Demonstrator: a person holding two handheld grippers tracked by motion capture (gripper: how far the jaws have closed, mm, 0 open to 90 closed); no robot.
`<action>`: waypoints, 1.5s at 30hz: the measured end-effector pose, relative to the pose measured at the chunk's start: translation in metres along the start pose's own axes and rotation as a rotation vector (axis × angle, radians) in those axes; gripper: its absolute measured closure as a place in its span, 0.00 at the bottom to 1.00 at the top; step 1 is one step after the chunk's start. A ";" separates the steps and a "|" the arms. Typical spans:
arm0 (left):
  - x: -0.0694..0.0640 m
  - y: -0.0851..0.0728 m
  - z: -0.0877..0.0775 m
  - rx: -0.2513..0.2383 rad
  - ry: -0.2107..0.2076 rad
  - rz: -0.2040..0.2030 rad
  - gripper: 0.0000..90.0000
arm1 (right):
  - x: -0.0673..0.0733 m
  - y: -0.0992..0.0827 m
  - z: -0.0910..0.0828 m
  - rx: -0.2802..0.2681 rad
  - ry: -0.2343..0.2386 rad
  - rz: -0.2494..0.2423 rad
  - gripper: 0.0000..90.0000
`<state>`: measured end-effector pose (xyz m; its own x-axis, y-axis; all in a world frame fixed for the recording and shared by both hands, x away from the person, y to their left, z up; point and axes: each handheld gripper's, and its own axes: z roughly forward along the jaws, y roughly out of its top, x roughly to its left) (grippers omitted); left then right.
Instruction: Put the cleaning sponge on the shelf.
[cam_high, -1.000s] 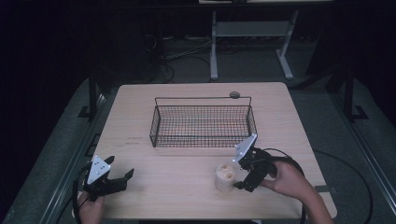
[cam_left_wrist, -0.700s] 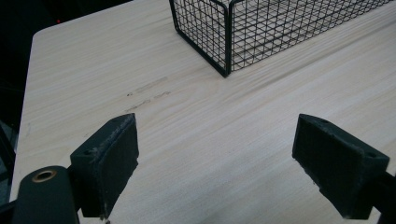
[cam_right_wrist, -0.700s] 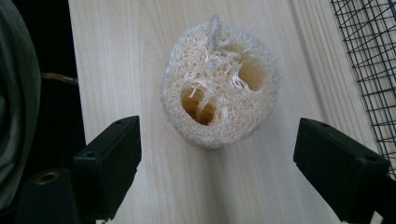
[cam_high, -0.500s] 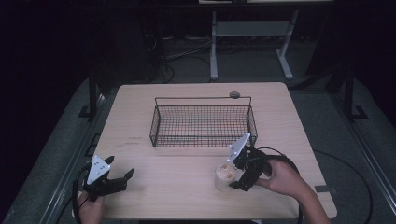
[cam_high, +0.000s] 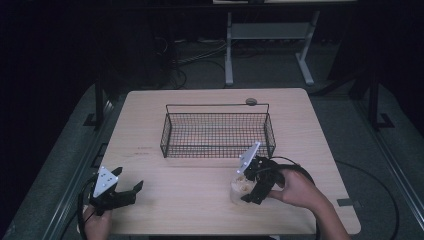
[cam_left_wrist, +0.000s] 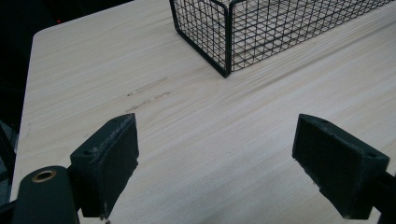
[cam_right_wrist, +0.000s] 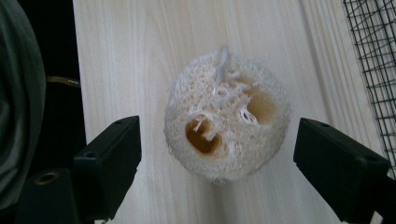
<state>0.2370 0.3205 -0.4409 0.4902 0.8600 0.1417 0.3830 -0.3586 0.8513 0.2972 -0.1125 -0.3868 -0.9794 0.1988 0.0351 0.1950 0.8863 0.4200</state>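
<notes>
Dark room surrounding a light wooden table (cam_high: 200, 210); grey carpeted floor (cam_high: 400, 130) lying beneath; white metal stand (cam_high: 270, 35) standing beyond the far edge.

Looks like a lab or test room, not a home. Dark all around, with one bare light wood table (cam_high: 200, 210) lit in the middle. Grey floor mats on the left and right. Loose black cables (cam_high: 185, 62) lying on the far floor. White metal stand legs (cam_high: 265, 37) at the far side.
</notes>
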 end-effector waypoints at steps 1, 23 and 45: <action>0.000 0.000 0.000 -0.002 0.000 0.002 0.15 | 0.000 0.001 0.000 0.001 0.001 -0.004 0.16; 0.000 0.000 0.000 -0.002 -0.002 -0.001 0.15 | -0.007 0.012 0.011 0.058 0.020 -0.011 0.17; 0.001 0.000 -0.001 -0.005 0.002 -0.004 0.15 | -0.007 0.012 0.016 0.098 0.030 -0.021 0.30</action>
<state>0.2368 0.3222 -0.4405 0.4874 0.8620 0.1394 0.3811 -0.3537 0.8542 0.3069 -0.0961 -0.3964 -0.9842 0.1684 0.0554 0.1772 0.9272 0.3299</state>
